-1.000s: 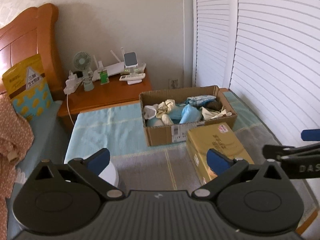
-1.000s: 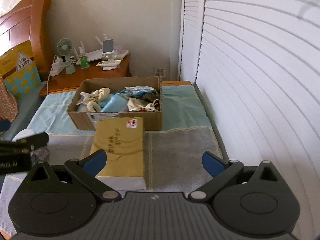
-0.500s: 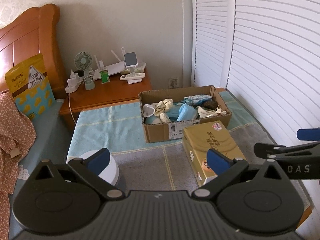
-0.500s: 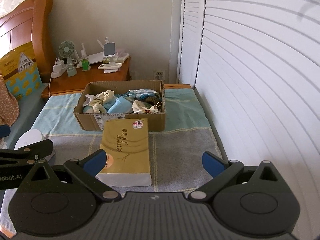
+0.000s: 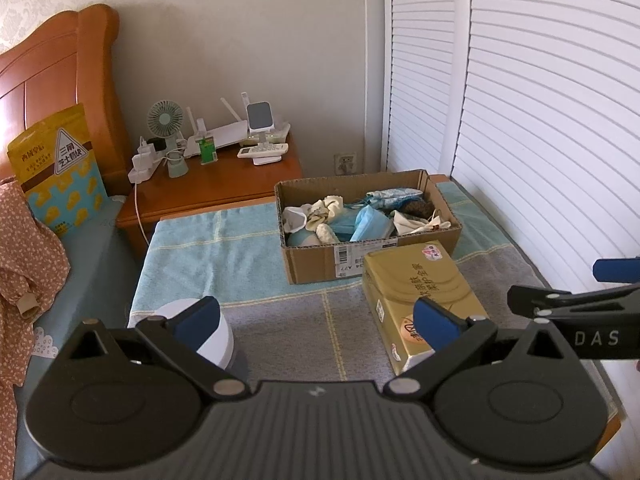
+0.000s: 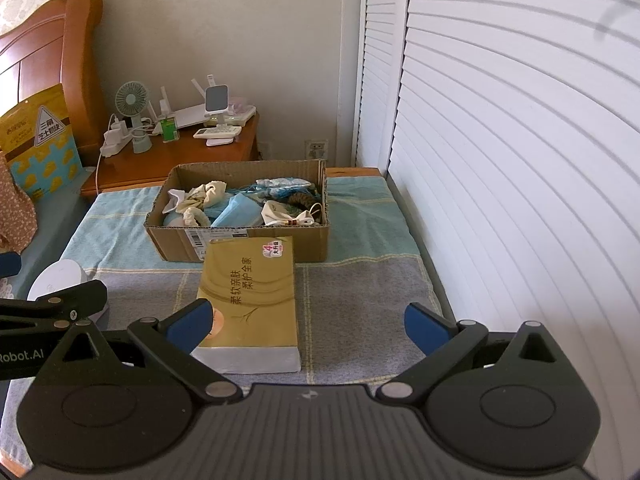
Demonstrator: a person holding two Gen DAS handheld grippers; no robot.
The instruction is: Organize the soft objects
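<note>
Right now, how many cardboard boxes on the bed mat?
1: the open brown cardboard box of soft items sits at the mat's far end, directly behind the gold tissue pack. No others visible.

Corrugated cardboard box (image 6: 256, 240); glossy plastic-wrapped tissue pack (image 6: 250, 300); woven cloth mat (image 5: 240, 252); varnished wood nightstand (image 5: 216, 188).

Blanketed bed (image 6: 360, 292) — cardboard box (image 6: 256, 240), tissue pack (image 6: 252, 300)

Grey wall (image 5: 248, 40), white louvred doors (image 5: 540, 100), wooden headboard (image 5: 60, 80), wooden nightstand (image 5: 216, 188)
</note>
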